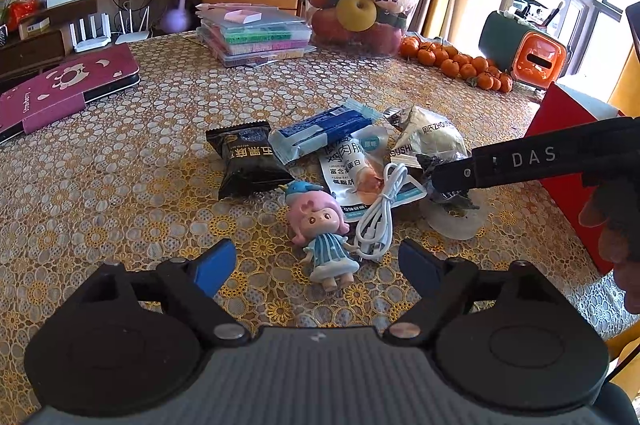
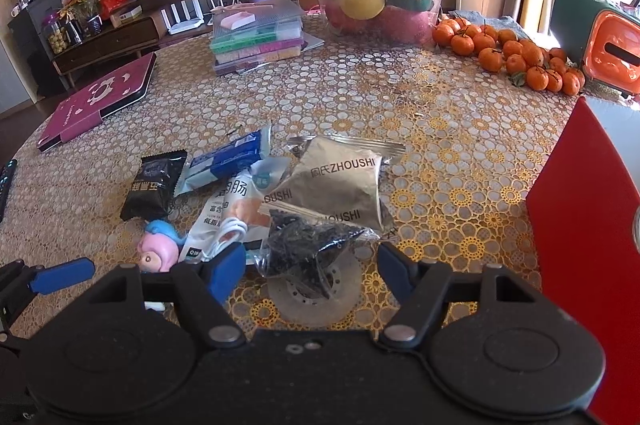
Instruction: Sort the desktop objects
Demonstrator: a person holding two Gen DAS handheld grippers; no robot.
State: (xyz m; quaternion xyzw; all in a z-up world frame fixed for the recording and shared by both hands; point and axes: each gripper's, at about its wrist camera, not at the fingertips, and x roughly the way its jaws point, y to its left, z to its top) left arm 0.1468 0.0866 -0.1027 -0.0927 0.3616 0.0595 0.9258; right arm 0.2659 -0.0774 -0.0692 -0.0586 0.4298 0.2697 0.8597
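Sorting looks barely begun: snack packets, a white cable point(image 1: 380, 209) and a pink-haired doll point(image 1: 324, 237) lie heaped together mid-table point(image 1: 120, 153), nearer its right edge beside a red box point(image 2: 580, 245). The left tongs point(image 1: 318, 267) gape wide over the doll, gripping nothing. The right tongs point(image 2: 312, 265) straddle a clear bag of dark bits point(image 2: 308, 241), pads not touching. A grey packet point(image 2: 340, 185) reads "ZHOUSHI"; the right tongs' arm reads "DAS".

Near centre of the table point(image 1: 120, 161): packets, cable and doll point(image 1: 326, 237) lie packed together, touching. Open tablecloth left, far and right of the heap. Red box point(image 2: 580, 225) blocks the right edge; oranges point(image 2: 516, 55) line the far right.
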